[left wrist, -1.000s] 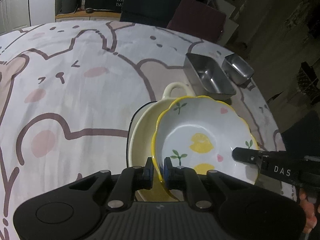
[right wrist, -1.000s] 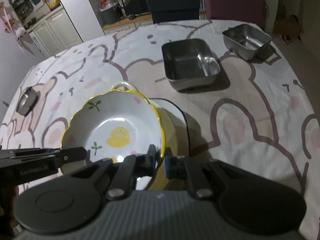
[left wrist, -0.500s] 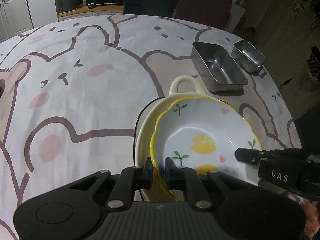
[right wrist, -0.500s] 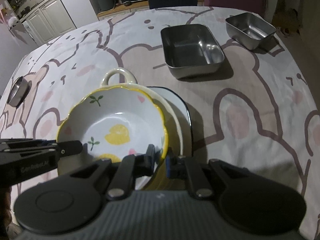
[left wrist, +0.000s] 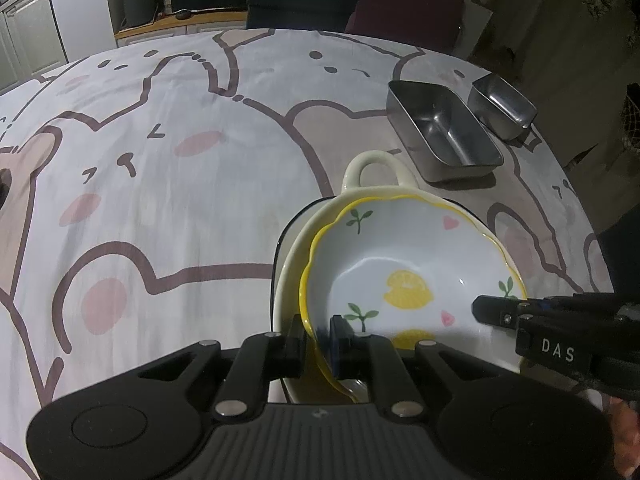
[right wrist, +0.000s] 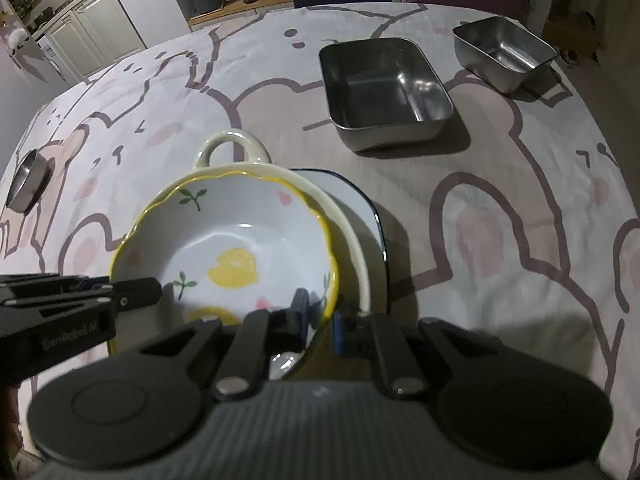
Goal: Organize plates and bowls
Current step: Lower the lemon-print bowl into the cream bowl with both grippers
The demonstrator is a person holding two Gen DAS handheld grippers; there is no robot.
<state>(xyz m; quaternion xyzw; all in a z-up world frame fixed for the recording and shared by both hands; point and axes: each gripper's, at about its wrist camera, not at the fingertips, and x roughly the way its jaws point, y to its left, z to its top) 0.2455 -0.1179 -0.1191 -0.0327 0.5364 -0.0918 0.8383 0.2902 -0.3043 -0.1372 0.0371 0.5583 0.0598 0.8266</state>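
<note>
A lemon-print bowl with a wavy yellow rim rests inside a cream dish that has a loop handle. The cream dish stands on a white plate with a dark rim. My left gripper is shut on the bowl's near-left rim, with the yellow edge between its pads. My right gripper is shut on the opposite rim of the lemon-print bowl. Each gripper shows in the other's view at the bowl's far side: right gripper, left gripper.
Two steel trays stand beyond the stack, a larger steel tray and a smaller steel tray near the table's far right edge. A small steel bowl sits at the far left. Bear-print tablecloth covers the table; chairs stand behind.
The lemon bowl has sunk lower and settled level and centred in the cream dish. Both grippers went down with it, keeping the rim between their pads.
</note>
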